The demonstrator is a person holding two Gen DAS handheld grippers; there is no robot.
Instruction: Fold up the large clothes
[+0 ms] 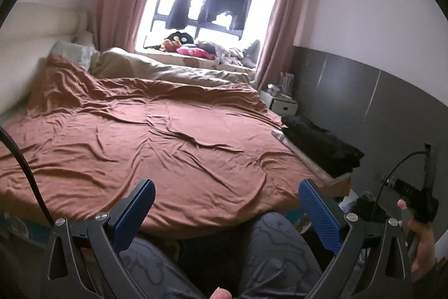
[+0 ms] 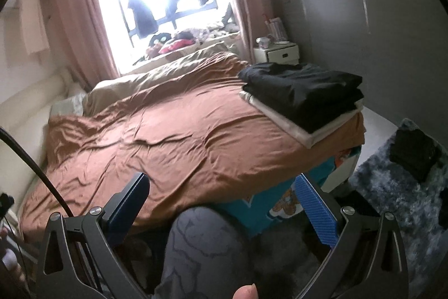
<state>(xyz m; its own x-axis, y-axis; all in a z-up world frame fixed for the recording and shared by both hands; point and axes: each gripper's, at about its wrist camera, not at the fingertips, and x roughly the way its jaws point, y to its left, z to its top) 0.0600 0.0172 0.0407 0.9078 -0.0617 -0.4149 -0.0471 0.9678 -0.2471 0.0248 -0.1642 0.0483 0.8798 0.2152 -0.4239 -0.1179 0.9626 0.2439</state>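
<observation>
A stack of folded clothes, black garments (image 2: 305,94) on top of a cream one (image 2: 294,128), lies on the right edge of the bed; it also shows in the left wrist view (image 1: 322,142). The bed is covered by a wrinkled rust-brown sheet (image 1: 156,136) (image 2: 173,136). My left gripper (image 1: 226,203) is open and empty, held above the bed's near edge. My right gripper (image 2: 224,203) is open and empty, near the bed's front right corner. A dark garment (image 2: 414,156) lies on the shaggy rug (image 2: 392,192).
The person's knees in grey patterned trousers (image 1: 268,251) (image 2: 201,243) are below both grippers. A white nightstand (image 2: 277,52) stands by the grey wall. A beige duvet (image 1: 168,69) and a windowsill pile (image 1: 212,49) lie behind. The other hand-held gripper (image 1: 414,201) is at right.
</observation>
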